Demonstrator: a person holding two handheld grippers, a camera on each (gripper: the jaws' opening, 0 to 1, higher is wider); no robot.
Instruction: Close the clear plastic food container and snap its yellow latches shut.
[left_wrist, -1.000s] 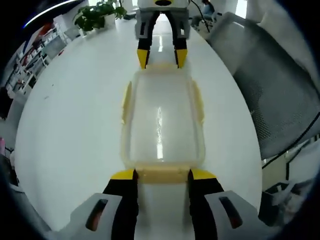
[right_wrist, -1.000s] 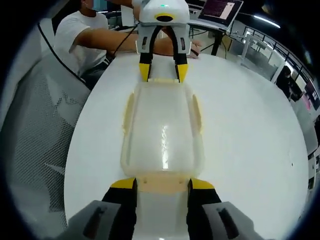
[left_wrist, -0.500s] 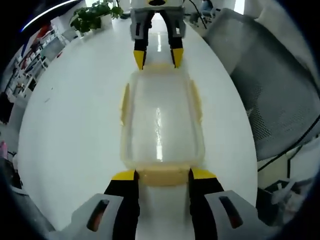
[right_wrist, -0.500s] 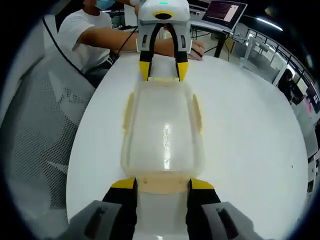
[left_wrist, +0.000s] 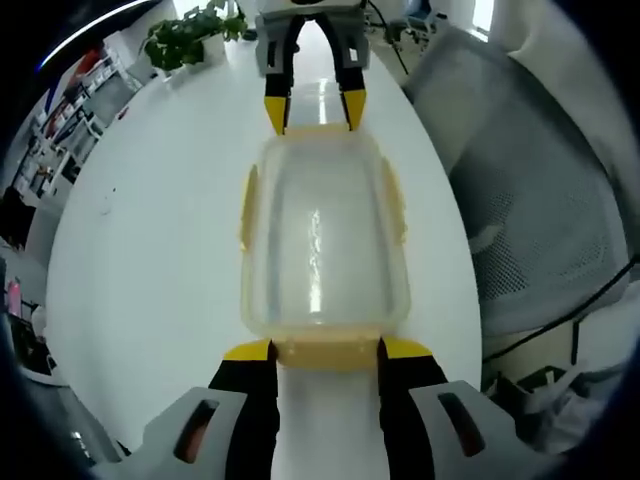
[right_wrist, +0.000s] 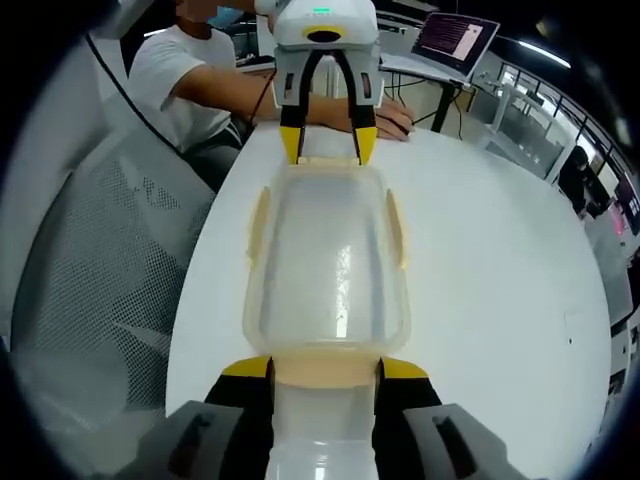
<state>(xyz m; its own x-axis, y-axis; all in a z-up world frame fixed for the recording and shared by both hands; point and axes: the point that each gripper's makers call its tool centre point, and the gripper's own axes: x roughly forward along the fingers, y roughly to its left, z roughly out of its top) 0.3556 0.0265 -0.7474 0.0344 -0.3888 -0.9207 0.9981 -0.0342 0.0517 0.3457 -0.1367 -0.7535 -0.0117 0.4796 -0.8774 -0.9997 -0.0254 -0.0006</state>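
On the white counter, our left claw and right claw straddle, spread wide, opposite end latches of the clear food container; it looks light, slick and flexible, best pressed at its yellow latches.

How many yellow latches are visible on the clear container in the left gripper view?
4. One latch sits between the left claw's tips, one at the right claw, one on the left side, one on the right.
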